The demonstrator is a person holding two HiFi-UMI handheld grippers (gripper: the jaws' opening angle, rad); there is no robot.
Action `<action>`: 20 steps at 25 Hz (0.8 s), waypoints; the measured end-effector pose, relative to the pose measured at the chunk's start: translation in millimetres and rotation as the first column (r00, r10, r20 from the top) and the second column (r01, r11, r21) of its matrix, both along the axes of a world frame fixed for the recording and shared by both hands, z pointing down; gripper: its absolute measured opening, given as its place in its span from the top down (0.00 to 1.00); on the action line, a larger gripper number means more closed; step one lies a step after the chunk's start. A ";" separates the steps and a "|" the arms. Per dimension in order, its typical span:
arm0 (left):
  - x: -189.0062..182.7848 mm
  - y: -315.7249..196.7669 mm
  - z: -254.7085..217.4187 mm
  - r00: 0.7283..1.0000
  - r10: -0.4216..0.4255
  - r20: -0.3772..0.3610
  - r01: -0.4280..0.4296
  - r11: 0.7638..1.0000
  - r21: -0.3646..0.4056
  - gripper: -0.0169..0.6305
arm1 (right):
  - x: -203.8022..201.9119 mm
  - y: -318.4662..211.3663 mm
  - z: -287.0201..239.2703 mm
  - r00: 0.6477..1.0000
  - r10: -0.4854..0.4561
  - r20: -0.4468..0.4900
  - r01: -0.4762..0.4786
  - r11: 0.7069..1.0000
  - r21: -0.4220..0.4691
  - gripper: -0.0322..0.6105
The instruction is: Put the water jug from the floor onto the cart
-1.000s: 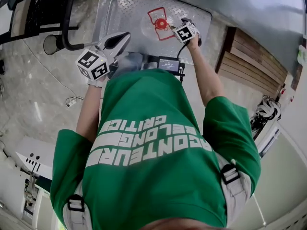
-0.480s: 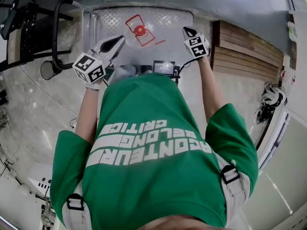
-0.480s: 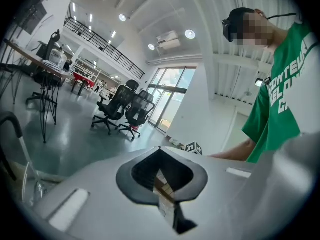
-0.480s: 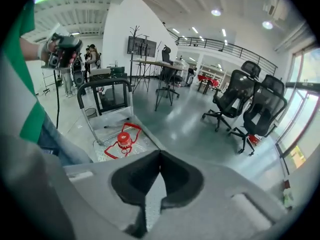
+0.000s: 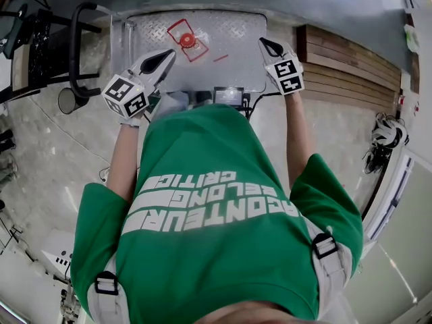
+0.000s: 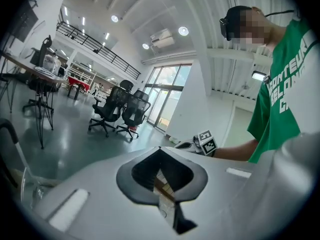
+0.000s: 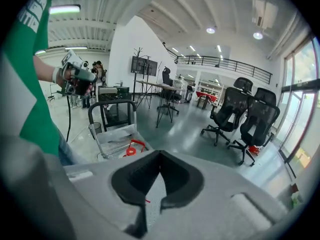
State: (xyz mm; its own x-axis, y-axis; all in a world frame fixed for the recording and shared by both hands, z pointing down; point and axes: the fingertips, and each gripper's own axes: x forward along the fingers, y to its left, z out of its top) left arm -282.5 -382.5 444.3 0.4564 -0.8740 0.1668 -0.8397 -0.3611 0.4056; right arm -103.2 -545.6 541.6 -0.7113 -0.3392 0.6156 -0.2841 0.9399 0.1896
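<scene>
The clear water jug [image 5: 187, 39], with a red cap and red handle, stands on the metal deck of the cart [image 5: 233, 29]; the right gripper view shows the jug [image 7: 131, 149] on the cart [image 7: 112, 134] too. My right gripper [image 5: 267, 44] hangs above the cart's right side, apart from the jug, shut with nothing in it; its jaws [image 7: 150, 206] meet at the tips. My left gripper [image 5: 164, 55] is held over the cart's near left edge, also empty, and its jaws [image 6: 169, 206] look closed.
The cart's black push handle [image 5: 74, 42] rises at its left. Stacked wooden boards [image 5: 351, 69] lie right of the cart. A black stand [image 5: 30, 36] is at the far left. Office chairs [image 7: 250, 119] stand farther off. Cables [image 5: 385, 137] lie at the right.
My right gripper has drawn back from the jug's red handle, up and to the right, leaving the jug on the cart. The left gripper has shifted only slightly.
</scene>
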 end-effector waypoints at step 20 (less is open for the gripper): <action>3.9 20.0 -20.4 0.993 0.118 -0.002 -0.117 0.990 0.081 0.95 | -53.5 74.7 -80.1 0.974 0.029 0.223 -0.017 0.998 -0.055 0.96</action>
State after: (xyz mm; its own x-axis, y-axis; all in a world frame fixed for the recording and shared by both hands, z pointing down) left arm -278.6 -362.5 423.9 0.5575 -0.8248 0.0944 -0.7870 -0.4889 0.3763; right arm -156.7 -470.9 461.5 -0.8256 -0.3285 0.4588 -0.3351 0.9396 0.0696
